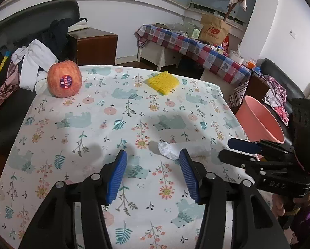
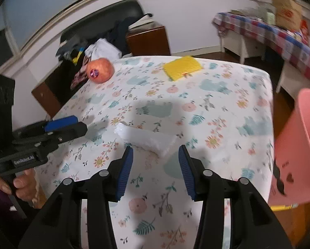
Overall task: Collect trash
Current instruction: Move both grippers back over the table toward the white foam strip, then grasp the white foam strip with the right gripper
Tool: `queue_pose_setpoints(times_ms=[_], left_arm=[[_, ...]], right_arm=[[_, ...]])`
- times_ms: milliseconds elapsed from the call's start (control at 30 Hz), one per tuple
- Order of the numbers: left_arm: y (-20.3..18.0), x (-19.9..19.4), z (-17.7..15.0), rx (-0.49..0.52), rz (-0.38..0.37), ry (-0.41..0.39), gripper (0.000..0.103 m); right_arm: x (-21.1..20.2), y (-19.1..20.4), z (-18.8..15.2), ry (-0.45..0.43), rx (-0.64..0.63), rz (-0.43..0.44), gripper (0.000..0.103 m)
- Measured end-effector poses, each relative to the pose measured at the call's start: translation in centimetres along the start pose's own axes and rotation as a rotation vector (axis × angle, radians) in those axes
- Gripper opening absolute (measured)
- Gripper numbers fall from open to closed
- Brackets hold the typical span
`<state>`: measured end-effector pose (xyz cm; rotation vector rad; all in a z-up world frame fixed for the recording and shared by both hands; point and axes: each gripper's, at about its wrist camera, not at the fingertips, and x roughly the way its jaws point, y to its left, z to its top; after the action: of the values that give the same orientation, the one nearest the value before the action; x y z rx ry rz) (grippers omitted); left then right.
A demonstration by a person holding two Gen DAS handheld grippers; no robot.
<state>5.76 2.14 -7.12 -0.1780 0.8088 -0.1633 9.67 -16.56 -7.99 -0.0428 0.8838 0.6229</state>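
A white crumpled piece of trash [image 1: 167,150] [image 2: 143,138] lies on the flowered tablecloth near the table's front. My left gripper [image 1: 153,152] is open, and the trash sits just ahead of its right fingertip, outside the jaws. My right gripper [image 2: 155,148] is open too, with the trash just beyond its fingertips and nothing between the pads. Each gripper shows in the other's view: the right gripper [image 1: 232,150] at the right edge, the left gripper [image 2: 80,125] at the left edge. A pink bin [image 1: 258,122] [image 2: 298,145] stands beside the table on the right.
An apple [image 1: 64,78] [image 2: 100,69] with a sticker sits at the far left corner. A yellow sponge [image 1: 163,82] [image 2: 182,67] lies near the far edge. A dark sofa with clothes is to the left, a checked-cloth table [image 1: 196,47] behind.
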Motion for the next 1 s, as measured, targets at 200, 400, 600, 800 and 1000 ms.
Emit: queue_pose_setpoints(times_ms=[200,400,600,800,1000], left_arm=[[0.8,-0.3,0.0,-0.027,0.001,-0.007,0.052],[1.7,-0.7,-0.2,-0.047,0.01,-0.005,0.052],[2.6,-0.5,-0.2,-0.081,0.019,0.003,0.052],[2.7,0.2,-0.1,-0.09,0.016,0.018,0.052],[2.2,0.6,0.1,-0.078,0.011,0.018,0.052]], right_arm=[[2.4,1.1,1.3,0.078,-0.185,-0.023,0.047],[4.7,1.3,2.0,0.132,-0.28,-0.021,0.049],[5.2,1.1,1.9,0.122,-0.319,0.019,0.054],[5.1,0.8,1.3,0.099,-0.285,-0.041,0.042],[3.9,-0.1,0.5,0.083,-0.171,-0.037,0.033]])
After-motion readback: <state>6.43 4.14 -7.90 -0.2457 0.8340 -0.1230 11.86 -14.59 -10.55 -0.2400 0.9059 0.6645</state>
